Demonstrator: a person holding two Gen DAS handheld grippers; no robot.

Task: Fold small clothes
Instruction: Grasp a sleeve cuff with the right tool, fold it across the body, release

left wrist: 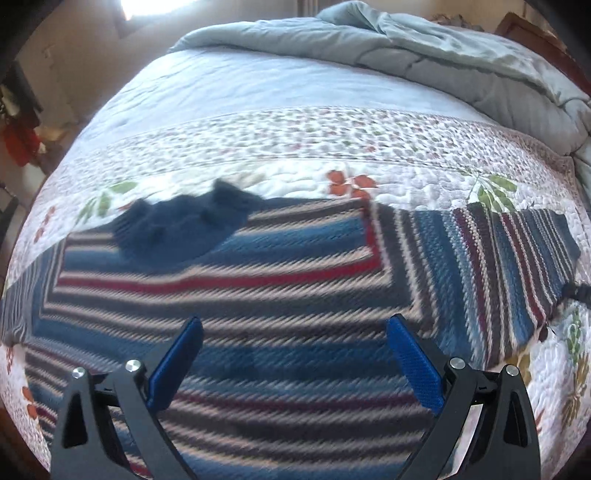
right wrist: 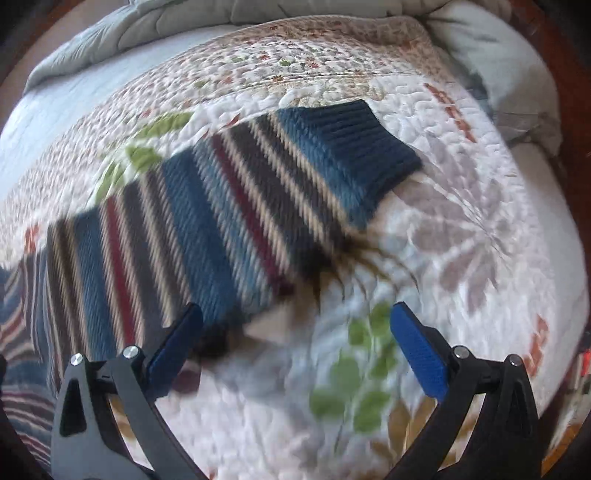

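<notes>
Sweater [left wrist: 258,295], knitted in blue, grey, cream and red stripes, lies spread flat on the bed, its dark blue collar [left wrist: 177,229] rumpled at the far edge and one sleeve [right wrist: 229,206] stretched out sideways to a ribbed navy cuff [right wrist: 362,147]. Left gripper [left wrist: 294,354] hangs over the sweater's body with its blue pads spread wide and nothing between them. Right gripper [right wrist: 296,343] hangs by the sleeve's near edge, likewise spread wide and empty; one pad sits over the stripes, the other over bare quilt. Both views are blurred. Beneath the sweater is a white quilt [left wrist: 406,184] stitched with leaves and red flowers, bordered by a band of small floral print. Beyond it a pale blue sheet [left wrist: 240,88] and a bunched grey-green comforter [left wrist: 461,55] lie across the far side. A bright window [left wrist: 147,7] shows in the beige wall.
</notes>
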